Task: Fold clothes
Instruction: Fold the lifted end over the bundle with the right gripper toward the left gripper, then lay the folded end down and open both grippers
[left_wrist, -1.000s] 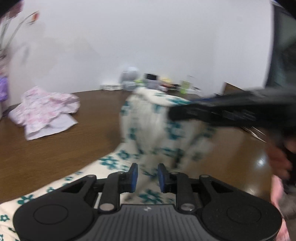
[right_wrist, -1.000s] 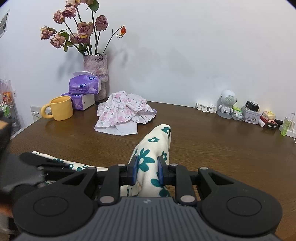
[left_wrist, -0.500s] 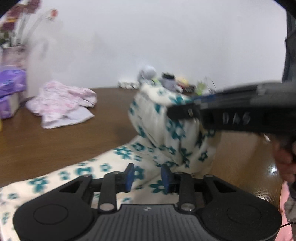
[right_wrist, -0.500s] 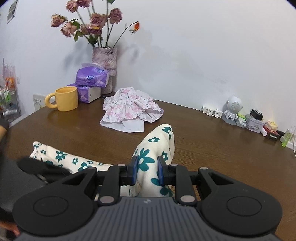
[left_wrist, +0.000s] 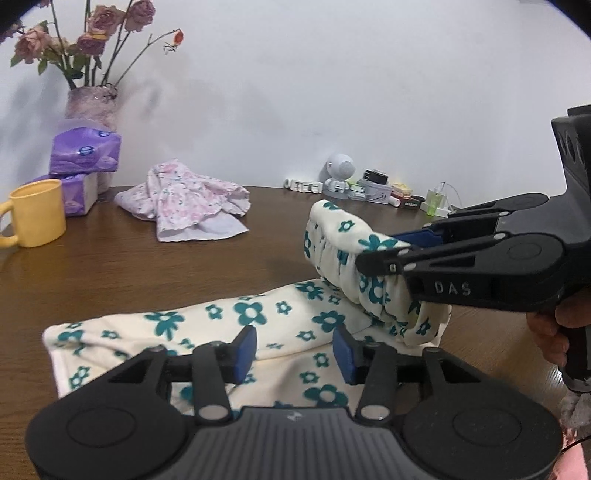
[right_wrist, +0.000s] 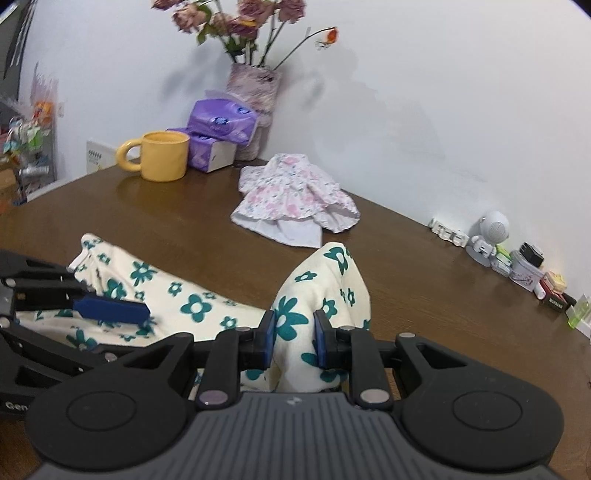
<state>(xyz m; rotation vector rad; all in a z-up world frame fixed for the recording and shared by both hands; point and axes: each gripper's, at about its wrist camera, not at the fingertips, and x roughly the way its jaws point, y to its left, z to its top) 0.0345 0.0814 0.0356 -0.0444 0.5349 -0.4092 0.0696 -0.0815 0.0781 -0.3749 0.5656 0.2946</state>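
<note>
Two claws at work on the cream floral garment (left_wrist: 207, 328), which lies w/ most of its length flat on the bench (left_wrist: 122, 269). Right claw (right_wrist: 293, 341) pinches its gathered waistband end, raised mid-fold; left claw (left_wrist: 293, 352) hovers over it, fingers apart, empty. Next, prob.: carry the raised end across, lay it square.

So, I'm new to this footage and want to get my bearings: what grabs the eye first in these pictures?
First, the cream cloth with teal flowers lying across the near part of the brown table, one end lifted and pinched by the right gripper. The left gripper hangs over the flat part with its jaws open. Behind, a crumpled pink flowered garment lies mid-table, and a yellow mug stands at far left.
</note>
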